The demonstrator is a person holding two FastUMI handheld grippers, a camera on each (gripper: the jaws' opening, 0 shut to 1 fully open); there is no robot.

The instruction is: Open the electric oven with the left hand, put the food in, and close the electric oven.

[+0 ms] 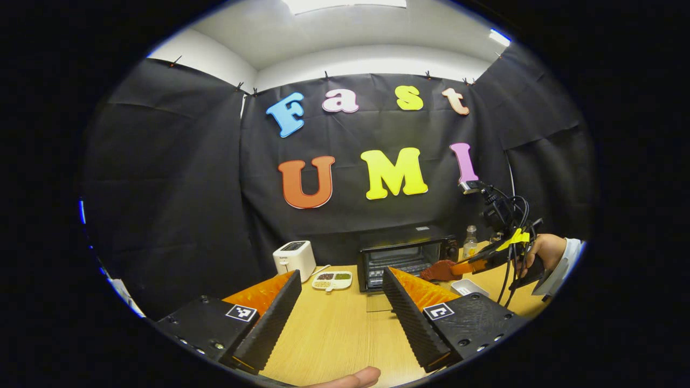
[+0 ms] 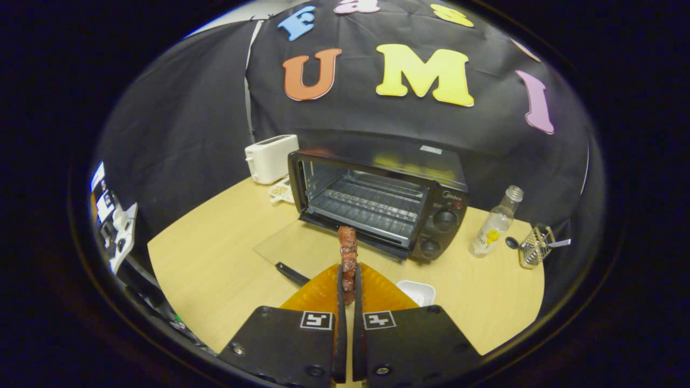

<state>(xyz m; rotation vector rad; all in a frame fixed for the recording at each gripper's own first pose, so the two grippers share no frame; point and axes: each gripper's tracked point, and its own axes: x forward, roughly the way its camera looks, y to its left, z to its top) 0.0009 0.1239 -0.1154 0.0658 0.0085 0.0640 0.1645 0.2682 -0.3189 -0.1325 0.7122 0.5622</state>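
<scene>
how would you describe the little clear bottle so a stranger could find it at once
Start at the black electric oven on the wooden table, its door open. Just beside its knob end stands a clear bottle, before the wire basket. Unlike its neighbours, it is transparent and narrow-necked.

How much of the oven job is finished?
Done: the black electric oven has its glass door folded down. In hand: the right gripper pinches a reddish-brown piece of meat before the opening. The left gripper is open. Left: placing the meat inside, closing up.

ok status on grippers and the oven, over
Left gripper open, empty. Right gripper shut on meat slice. Oven door down, rack bare, path clear.
</scene>
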